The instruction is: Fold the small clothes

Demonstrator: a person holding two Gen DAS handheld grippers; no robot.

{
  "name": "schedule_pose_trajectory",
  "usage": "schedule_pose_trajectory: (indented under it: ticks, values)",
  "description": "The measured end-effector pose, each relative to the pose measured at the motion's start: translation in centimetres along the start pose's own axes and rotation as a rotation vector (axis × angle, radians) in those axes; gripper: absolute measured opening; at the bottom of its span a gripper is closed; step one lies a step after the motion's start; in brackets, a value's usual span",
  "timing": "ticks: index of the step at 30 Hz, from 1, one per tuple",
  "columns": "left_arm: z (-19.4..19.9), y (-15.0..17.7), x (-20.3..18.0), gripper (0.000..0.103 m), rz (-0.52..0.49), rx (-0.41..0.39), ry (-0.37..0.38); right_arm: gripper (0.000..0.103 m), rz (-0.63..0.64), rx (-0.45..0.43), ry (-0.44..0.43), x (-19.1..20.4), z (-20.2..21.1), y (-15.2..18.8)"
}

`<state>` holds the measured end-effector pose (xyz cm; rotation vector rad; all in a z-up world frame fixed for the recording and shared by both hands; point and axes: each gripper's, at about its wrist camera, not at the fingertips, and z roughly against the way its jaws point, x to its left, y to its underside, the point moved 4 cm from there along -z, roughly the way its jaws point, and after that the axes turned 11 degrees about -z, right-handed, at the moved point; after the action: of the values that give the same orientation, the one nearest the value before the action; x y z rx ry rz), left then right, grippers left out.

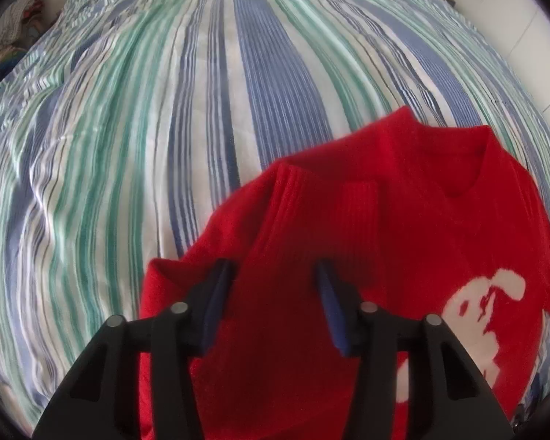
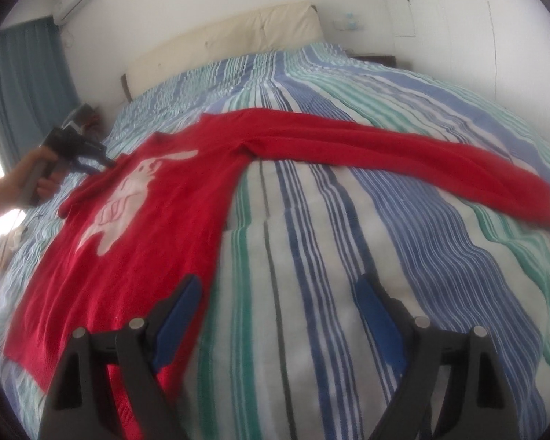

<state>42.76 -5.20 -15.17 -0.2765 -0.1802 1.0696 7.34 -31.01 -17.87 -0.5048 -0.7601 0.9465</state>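
Observation:
A small red sweater (image 2: 157, 220) with a white animal print (image 2: 128, 198) lies flat on the striped bed. Its right sleeve (image 2: 403, 154) stretches out to the right. Its left sleeve (image 1: 311, 212) is folded in over the body. My left gripper (image 1: 275, 271) is open, hovering just above that folded sleeve, with nothing between its blue pads. It also shows in the right wrist view (image 2: 102, 161), held in a hand at the sweater's far left edge. My right gripper (image 2: 278, 286) is open and empty, above the bedspread beside the sweater's hem.
The striped blue, green and white bedspread (image 2: 348, 256) covers the whole bed. A cream headboard (image 2: 220, 40) stands at the far end. A blue curtain (image 2: 25, 84) hangs at the left. A pile of clothes (image 1: 11, 36) lies off the bed's far left.

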Motion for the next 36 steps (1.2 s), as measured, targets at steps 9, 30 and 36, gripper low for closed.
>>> schedule_pose_trajectory:
  ticks: [9, 30, 36]
  values:
    - [13.3, 5.4, 8.4, 0.005, 0.412, -0.370, 0.129, 0.086, 0.006, -0.007, 0.005, 0.3, -0.1, 0.0]
    - [7.4, 27.5, 23.9, 0.069, 1.028, -0.455, 0.005, 0.089, 0.063, -0.011, 0.062, 1.1, -0.8, 0.4]
    - [6.2, 27.2, 24.4, 0.001, 0.985, -0.358, -0.123, 0.091, 0.072, -0.010, 0.071, 1.3, -1.0, 0.6]
